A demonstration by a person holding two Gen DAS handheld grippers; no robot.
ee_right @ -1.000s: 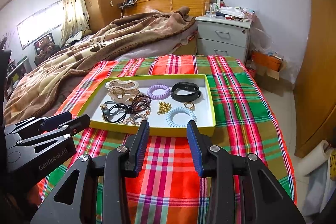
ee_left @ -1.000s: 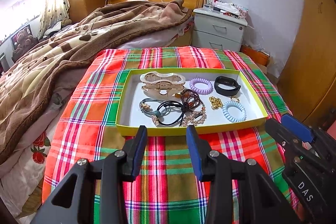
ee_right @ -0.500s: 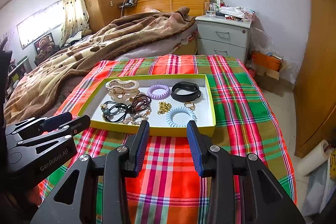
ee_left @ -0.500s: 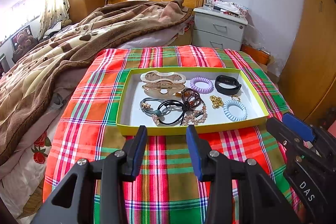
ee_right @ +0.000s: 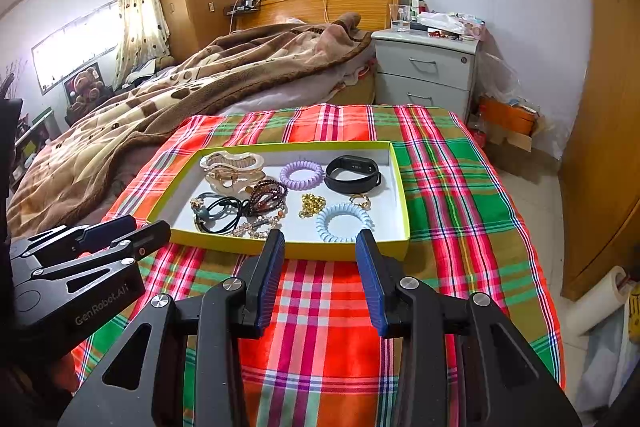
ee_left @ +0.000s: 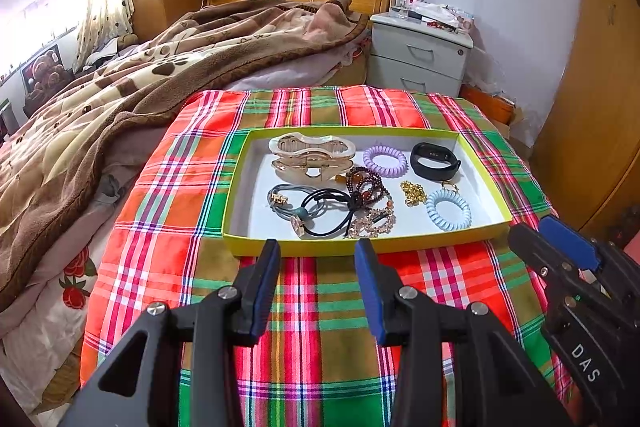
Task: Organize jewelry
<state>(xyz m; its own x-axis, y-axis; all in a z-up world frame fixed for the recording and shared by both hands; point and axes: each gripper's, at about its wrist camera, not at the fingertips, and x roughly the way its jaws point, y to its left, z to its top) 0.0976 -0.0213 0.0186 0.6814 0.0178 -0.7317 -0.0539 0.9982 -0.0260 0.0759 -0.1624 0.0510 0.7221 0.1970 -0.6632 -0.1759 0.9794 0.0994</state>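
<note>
Left wrist view: my two grippers wait short of a jewelry tray on the plaid bedcover.

Largest first: the plaid cloth [ee_left: 320, 307] carries the yellow-rimmed tray [ee_left: 360, 247] at 12 o'clock from my left gripper [ee_left: 316, 255], whose jaws stand wide and empty; my right gripper [ee_right: 320, 247] is likewise wide and empty, just short of the tray's near wall. Inside, the hair claw [ee_left: 312, 157] sits at 11, the black band [ee_left: 435, 161] at 1, the purple coil [ee_left: 385, 161] between them, the blue coil [ee_left: 448, 209] at 2. The black hair ties [ee_left: 324, 213], bead bracelets [ee_left: 368, 187] and gold chain [ee_left: 414, 193] lie tangled or close, so I judge that one pinch could drag several out together, or nudge the light tray on soft bedding.
</note>
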